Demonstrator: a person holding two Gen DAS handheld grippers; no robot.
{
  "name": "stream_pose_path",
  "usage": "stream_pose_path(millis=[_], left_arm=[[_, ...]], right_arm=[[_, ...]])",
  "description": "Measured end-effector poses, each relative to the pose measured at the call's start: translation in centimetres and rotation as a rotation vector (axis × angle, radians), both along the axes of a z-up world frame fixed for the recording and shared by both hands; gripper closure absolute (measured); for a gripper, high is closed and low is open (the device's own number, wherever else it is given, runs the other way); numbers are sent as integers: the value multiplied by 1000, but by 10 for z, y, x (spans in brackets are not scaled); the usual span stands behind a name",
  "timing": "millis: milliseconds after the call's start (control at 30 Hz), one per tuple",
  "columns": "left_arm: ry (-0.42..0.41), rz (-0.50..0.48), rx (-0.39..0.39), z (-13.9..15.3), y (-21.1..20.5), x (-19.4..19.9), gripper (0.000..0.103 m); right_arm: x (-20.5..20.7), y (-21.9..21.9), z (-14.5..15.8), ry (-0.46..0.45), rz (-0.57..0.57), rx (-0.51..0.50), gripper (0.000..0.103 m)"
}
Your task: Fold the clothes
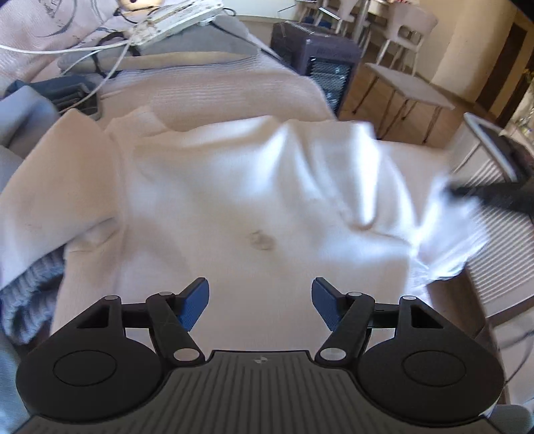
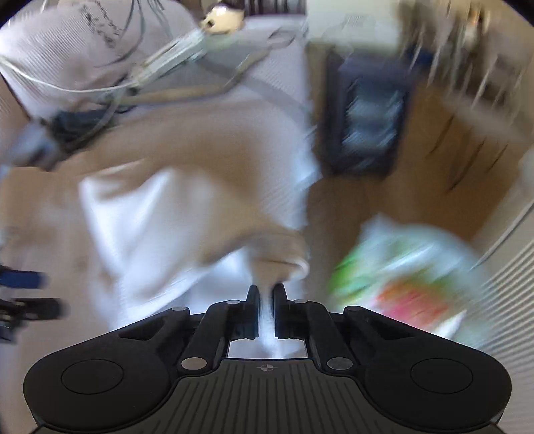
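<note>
A white knitted sweater (image 1: 207, 200) lies spread on a bed covered with a pale ribbed bedspread (image 1: 213, 90), its collar toward the far side and a small faint stain near the middle of its body. The left tongs (image 1: 260, 305) hover just above the sweater's near hem with their blue pads well apart and nothing between them. The right tongs (image 2: 266, 302) are clamped together on a fold of the sweater's white cloth at its right edge, which rises in a ridge from the pinch; this view is blurred. In the left view the right tongs appear as a dark smear at the sweater's right side. A white power strip (image 1: 173, 20) with cables lies at the far end of the bed, and a dark heater (image 1: 317, 56) stands on the floor beside it
</note>
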State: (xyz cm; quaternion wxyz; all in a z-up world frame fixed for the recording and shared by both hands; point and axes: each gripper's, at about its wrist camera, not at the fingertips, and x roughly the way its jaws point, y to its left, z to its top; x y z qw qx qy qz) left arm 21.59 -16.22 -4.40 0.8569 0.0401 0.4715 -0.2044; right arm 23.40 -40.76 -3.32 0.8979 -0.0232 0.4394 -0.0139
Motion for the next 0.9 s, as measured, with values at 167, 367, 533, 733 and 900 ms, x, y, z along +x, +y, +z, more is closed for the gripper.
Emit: stream_pose_path(millis=[167,367,533,733,900], left_arm=[[5,22,41,-9,1,5,37],[2,17,29,-5,3,1,37],[-26,97,-33,20,41,-22,35],[-49,208,-31,26,85,-57,35],[-27,197,20,12,96,-72,34]], right_arm=[[4,-26,60,-104,-10,-260,95],[-29,41,84,-285,275,-436,95],[-61,118,74,-411,672,-390,94],[-69,188,37,-351,950,-251,70],[-93,207,26,-326,1003,-209,41]])
